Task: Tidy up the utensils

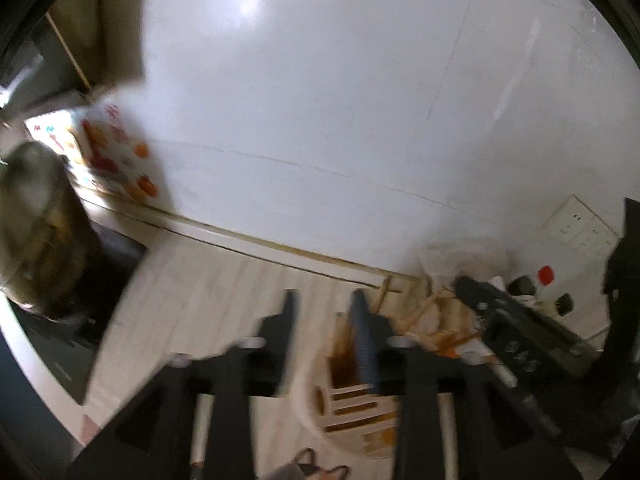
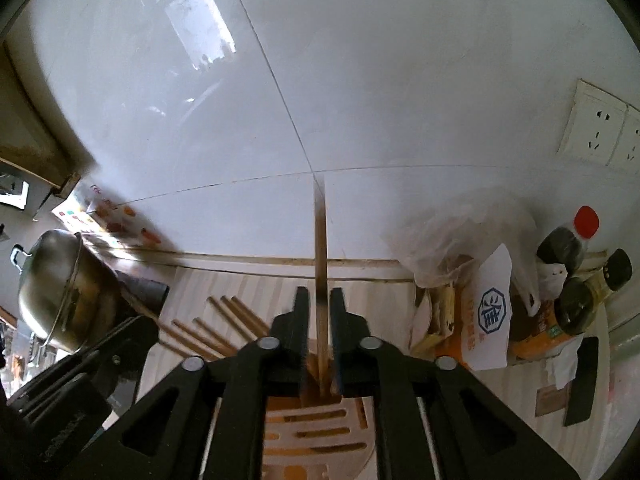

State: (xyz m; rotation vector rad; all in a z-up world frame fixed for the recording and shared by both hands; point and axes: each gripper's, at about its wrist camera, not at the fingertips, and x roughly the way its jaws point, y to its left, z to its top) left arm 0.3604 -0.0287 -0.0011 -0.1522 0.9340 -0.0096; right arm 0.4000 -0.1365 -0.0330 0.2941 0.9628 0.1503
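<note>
The right gripper [image 2: 320, 308] jaws pinch an upright chopstick [image 2: 320, 240], its lower end hidden above the slotted holder [image 2: 316, 428]. The left gripper [image 1: 324, 320] is blurred, jaws wide and empty. More chopsticks [image 2: 216, 328] lie on the tabletop [image 2: 256, 284] beyond.

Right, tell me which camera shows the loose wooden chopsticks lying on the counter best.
The right wrist view: the loose wooden chopsticks lie fanned on the pale counter, sharp, left of the right gripper, whose jaws clamp one upright wooden chopstick. The left wrist view is motion-blurred and shows only vague wooden sticks.
</note>
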